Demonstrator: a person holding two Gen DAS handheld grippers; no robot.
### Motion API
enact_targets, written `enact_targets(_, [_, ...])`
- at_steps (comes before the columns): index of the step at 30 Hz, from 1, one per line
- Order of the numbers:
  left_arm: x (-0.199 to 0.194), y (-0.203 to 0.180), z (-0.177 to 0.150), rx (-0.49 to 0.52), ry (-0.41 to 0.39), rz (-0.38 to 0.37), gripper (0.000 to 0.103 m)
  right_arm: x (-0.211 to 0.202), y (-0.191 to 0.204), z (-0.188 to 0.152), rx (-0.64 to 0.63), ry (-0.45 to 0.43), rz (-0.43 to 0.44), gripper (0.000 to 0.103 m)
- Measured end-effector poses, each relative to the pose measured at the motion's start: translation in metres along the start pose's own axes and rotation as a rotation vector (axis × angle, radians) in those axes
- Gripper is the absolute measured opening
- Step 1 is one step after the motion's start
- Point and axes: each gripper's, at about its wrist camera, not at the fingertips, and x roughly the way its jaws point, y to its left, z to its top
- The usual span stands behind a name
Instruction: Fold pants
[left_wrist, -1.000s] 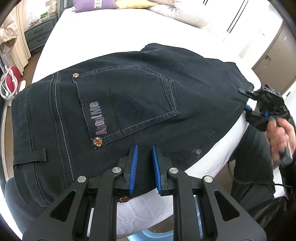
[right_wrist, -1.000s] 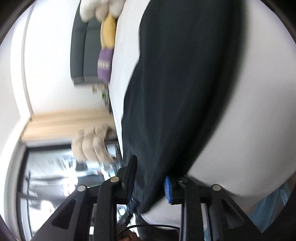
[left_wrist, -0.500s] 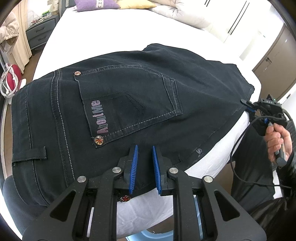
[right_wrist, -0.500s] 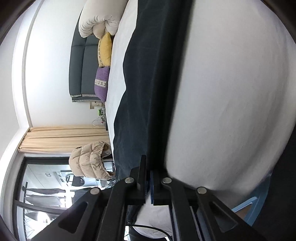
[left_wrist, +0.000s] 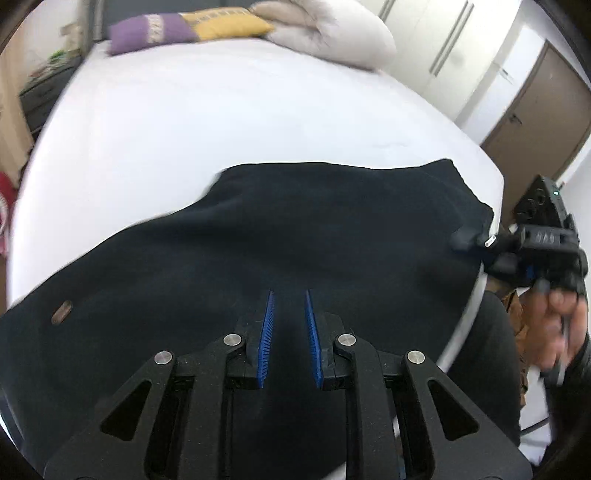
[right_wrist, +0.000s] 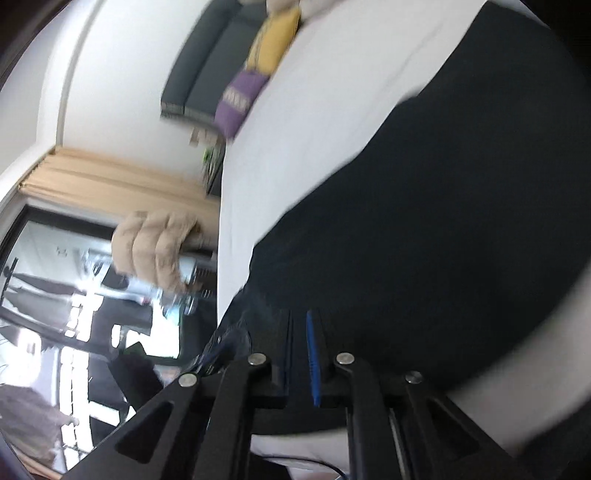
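Left wrist view: the dark navy denim pants (left_wrist: 295, 240) lie spread on the white-sheeted bed (left_wrist: 221, 122), near its front edge, well apart from the purple and yellow pillows (left_wrist: 184, 27) at the head. The left tongs (left_wrist: 289, 325) hover over the pants with a moderate gap between the blue pads; whether cloth sits between them cannot be told. At the pants' right edge the right tongs (left_wrist: 467, 240) touch the fabric.

Right wrist view (blurred): the right tongs (right_wrist: 297, 354) stand nearly closed, apparently pinching the pants' (right_wrist: 443, 221) edge.

Judgement: denim is heavy, limp and drapes; best gripped at seams or the doubled edge.
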Motion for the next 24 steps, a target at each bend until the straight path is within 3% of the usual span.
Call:
enact_targets(4, [0.05, -0.009, 0.026, 0.045, 0.077, 0.049, 0.016, 0.062, -0.011, 0.01, 0.066, 0.11, 0.022, 0.01])
enact_targets(6, [0.068, 0.001, 0.029, 0.064, 0.114, 0.088, 0.016, 0.073, -0.028, 0.021, 0.102, 0.122, 0.014, 0.0])
enact_targets(9, [0.071, 0.02, 0.027, 0.004, 0.09, 0.018, 0.016, 0.066, -0.048, 0.045, 0.156, 0.082, 0.029, 0.0])
enact_targets(15, [0.075, 0.024, 0.028, 0.006, 0.054, 0.03, 0.016, 0.002, -0.102, 0.12, 0.217, -0.111, -0.056, 0.0])
enact_targets(20, [0.078, 0.027, 0.03, -0.011, 0.042, 0.023, 0.016, -0.067, -0.151, 0.169, 0.28, -0.326, -0.164, 0.0])
enact_targets(24, [0.072, 0.035, 0.026, -0.035, 0.028, 0.01, 0.016, -0.127, -0.166, 0.171, 0.342, -0.492, -0.256, 0.0])
